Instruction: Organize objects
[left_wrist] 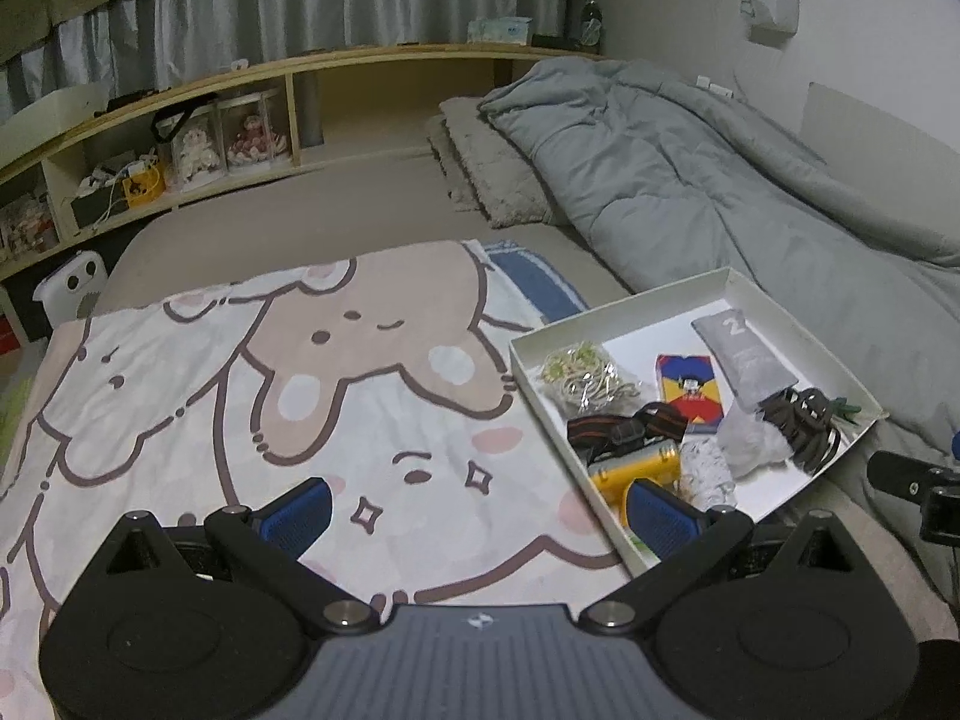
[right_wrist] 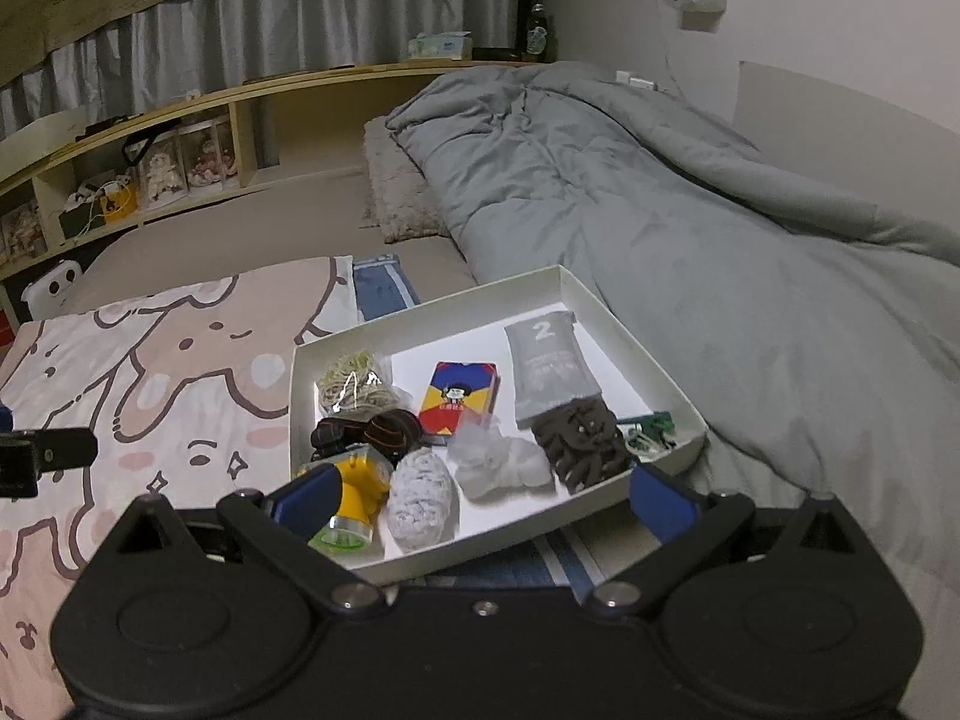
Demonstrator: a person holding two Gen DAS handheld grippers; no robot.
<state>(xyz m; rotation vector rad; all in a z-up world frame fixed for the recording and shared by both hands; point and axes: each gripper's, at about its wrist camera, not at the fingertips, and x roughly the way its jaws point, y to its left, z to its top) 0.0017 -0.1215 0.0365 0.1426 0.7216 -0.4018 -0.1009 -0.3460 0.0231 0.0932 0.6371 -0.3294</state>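
- Right tool [right_wrist: 483,495], fingers apart and empty, hangs over the box's [right_wrist: 636,324] near edge, nearest the things.
- Yellow flashlight [right_wrist: 354,495] lies just ahead-left, long axis pointing back toward it.
- Left tool [left_wrist: 480,513], also apart, hovers over the cartoon blanket [left_wrist: 180,372], box to its right.

Both views are dim and slightly grainy, with soft, even light and faint shadows. The white tray [right_wrist: 576,285] is the brightest thing; detail turns softer and murkier behind it. Fisheye distortion bends straight lines, and the corners go black.
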